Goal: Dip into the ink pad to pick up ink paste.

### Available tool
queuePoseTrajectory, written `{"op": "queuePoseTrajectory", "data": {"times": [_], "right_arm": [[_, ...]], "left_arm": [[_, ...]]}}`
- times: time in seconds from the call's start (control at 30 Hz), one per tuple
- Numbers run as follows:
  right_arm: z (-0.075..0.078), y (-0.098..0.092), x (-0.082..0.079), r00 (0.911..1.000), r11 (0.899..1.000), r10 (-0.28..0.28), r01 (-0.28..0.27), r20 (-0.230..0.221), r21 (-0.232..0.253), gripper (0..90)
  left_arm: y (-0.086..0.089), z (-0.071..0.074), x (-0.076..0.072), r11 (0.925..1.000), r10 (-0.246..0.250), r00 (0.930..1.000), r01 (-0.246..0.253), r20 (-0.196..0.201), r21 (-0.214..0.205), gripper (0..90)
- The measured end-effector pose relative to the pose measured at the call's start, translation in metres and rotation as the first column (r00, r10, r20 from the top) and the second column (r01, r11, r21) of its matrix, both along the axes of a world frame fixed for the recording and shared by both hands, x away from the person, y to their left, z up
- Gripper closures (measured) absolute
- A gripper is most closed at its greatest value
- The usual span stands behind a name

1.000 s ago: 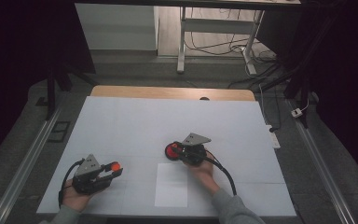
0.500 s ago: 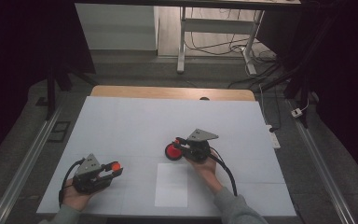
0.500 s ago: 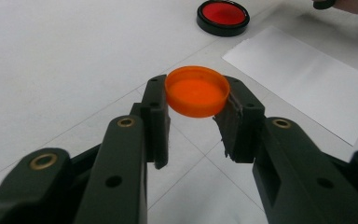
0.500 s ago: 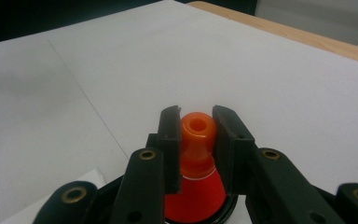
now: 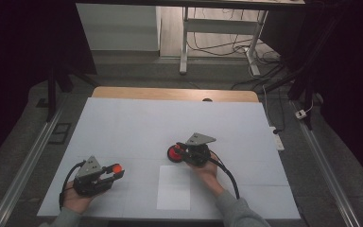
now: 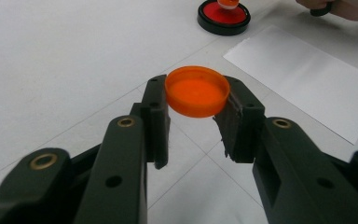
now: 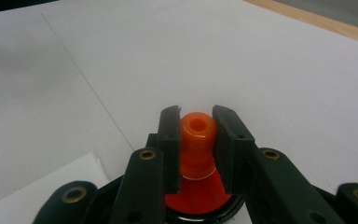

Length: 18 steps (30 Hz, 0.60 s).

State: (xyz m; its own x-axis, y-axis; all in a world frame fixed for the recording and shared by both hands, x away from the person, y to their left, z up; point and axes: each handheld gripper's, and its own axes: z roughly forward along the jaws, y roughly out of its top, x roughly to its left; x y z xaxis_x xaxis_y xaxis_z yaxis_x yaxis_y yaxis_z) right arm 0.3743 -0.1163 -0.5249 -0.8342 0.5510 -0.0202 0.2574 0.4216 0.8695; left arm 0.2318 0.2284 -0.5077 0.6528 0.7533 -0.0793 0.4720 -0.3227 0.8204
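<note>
Meanwhile we keep the orange lid [image 6: 196,90] pinched aside in our left gripper [image 6: 193,109], while our right gripper [image 7: 196,140] clamps the stamp [image 7: 196,135] onto the ink pad [image 5: 174,153], loading ink for the paper sheet [image 5: 174,187].

left hand-held gripper [image 6: 193,119] clamped, right hand-held gripper [image 7: 196,147] clamped

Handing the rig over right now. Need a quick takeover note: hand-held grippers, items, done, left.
Left hand-held gripper: shut on the orange cap, held above the table at front left.
Right hand-held gripper: shut on the orange stamp, which sits down on the red ink pad.
White paper sheet: flat, front centre, no mark visible on it.
Done, apparently: cap off, stamp at the pad.
Left, likely: stamp the sheet, then recap.
</note>
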Motion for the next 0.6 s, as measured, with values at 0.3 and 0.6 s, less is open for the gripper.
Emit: {"op": "queuePoseTrajectory", "data": {"times": [0.3, 0.6], "right_arm": [[-0.0053, 0.001, 0.0014, 0.9999, 1.0, -0.007, 0.006, -0.008, -0.028, 72.9], [-0.0084, -0.0003, -0.0002, 0.9999, 1.0, -0.014, 0.014, -0.001, -0.011, 73.0]], "left_arm": [[0.0003, -0.0001, -0.0003, 1.0, 0.002, 1.0, -0.002, 0.0, 0.0, 65.0], [0.0003, 0.0, -0.001, 1.0, 0.005, 1.0, -0.005, 0.0, 0.002, 65.0]]}}
